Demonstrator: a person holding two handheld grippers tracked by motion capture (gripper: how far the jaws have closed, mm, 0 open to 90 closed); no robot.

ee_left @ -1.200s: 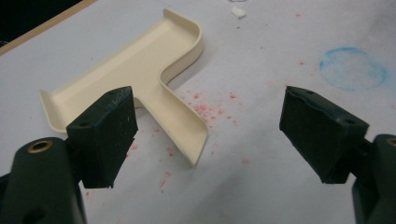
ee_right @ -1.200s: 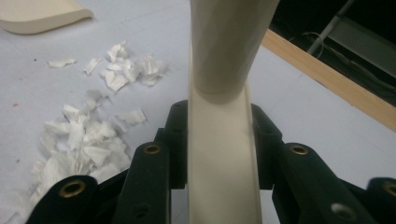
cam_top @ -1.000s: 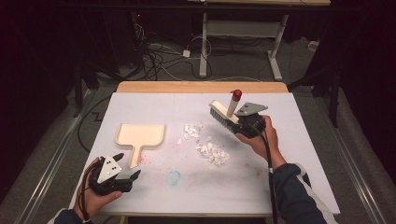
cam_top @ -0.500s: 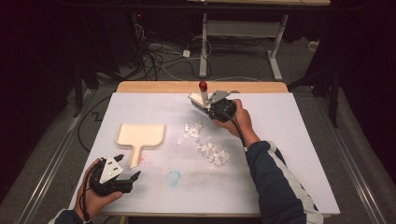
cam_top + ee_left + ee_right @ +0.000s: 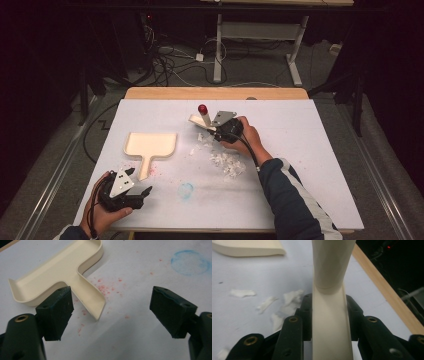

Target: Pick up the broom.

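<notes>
Brush [image 5: 202, 116] handle is sitting clamped in the right gripper [image 5: 220, 132]; sweeping the paper scraps [image 5: 226, 163] leftward toward the dustpan [image 5: 150, 145] (left gripper [image 5: 131, 192] idling open) needs low, steady strokes.

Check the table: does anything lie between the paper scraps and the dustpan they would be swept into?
Nothing visible does. Bare table separates the paper scraps from the dustpan. The right gripper holds the brush at the scraps' far edge.
</notes>
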